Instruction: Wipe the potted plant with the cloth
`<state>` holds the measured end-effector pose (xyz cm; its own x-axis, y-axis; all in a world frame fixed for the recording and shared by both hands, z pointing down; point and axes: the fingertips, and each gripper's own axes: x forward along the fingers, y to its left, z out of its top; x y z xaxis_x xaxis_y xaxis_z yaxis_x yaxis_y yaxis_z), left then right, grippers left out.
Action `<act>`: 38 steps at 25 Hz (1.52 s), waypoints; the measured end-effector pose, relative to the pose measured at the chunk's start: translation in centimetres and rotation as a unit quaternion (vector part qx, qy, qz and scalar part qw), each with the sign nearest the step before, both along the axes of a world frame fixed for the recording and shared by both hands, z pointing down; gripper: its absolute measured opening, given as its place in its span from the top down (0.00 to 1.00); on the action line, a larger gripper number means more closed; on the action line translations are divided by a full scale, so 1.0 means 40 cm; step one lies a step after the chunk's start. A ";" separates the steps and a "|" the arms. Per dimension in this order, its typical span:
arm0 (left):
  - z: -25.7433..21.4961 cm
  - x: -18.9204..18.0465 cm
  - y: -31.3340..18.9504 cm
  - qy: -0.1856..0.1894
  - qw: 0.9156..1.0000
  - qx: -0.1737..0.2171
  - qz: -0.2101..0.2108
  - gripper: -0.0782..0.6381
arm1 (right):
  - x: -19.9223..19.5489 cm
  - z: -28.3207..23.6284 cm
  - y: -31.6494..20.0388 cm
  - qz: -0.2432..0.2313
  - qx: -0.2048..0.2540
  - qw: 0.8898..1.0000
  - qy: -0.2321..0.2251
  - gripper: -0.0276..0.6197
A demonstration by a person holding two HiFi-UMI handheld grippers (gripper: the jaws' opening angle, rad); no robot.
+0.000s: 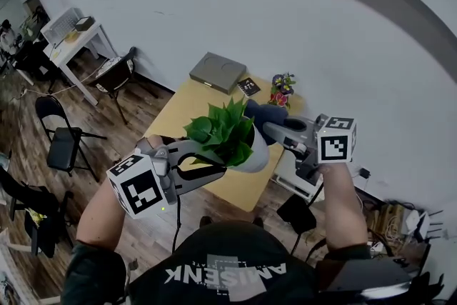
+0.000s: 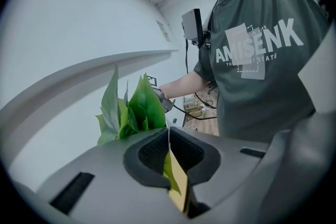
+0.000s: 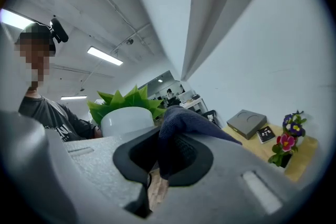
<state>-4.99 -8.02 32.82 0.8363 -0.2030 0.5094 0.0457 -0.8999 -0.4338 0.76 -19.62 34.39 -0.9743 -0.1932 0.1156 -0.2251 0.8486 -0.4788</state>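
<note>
The potted plant (image 1: pixel 223 131), green leaves in a white pot (image 1: pixel 257 152), hangs tilted above the wooden table (image 1: pixel 187 111). My left gripper (image 1: pixel 214 166) comes in from the lower left and is shut on one of its leaves; in the left gripper view that leaf (image 2: pixel 170 168) is pinched between the pads, with more leaves (image 2: pixel 137 107) beyond. On the pot's right, my right gripper (image 1: pixel 275 128) is shut on a dark blue cloth (image 1: pixel 265 113). In the right gripper view the cloth (image 3: pixel 181 123) bulges over the jaws, just in front of the pot (image 3: pixel 128 120).
At the table's far end lie a grey box (image 1: pixel 218 71), a black booklet (image 1: pixel 248 86) and a small pot of flowers (image 1: pixel 282 91). Black chairs (image 1: pixel 64 139) and a white desk (image 1: pixel 71 39) stand to the left on the wood floor. A white wall runs behind the table.
</note>
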 end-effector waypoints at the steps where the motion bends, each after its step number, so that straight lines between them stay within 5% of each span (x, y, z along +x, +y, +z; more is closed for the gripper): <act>1: -0.002 -0.001 0.004 -0.001 1.000 -0.003 0.001 0.87 | -0.013 -0.003 0.003 -0.013 -0.003 1.000 -0.006 0.91; 7: -0.016 -0.012 -0.001 0.021 0.999 -0.036 -0.009 0.87 | -0.055 -0.016 0.018 -0.085 -0.025 0.995 -0.040 0.91; 15: 0.007 -0.044 -0.012 0.015 0.997 -0.072 -0.027 0.87 | -0.065 -0.016 0.039 -0.113 -0.027 0.992 -0.039 0.91; 29: 0.031 -0.007 -0.101 0.076 0.985 -0.139 -0.067 0.87 | -0.016 -0.056 0.073 -0.065 0.025 0.997 -0.015 0.91; 38: 0.043 0.050 -0.166 0.095 0.968 -0.206 -0.110 0.87 | 0.001 -0.044 0.091 -0.012 0.073 0.997 0.037 0.91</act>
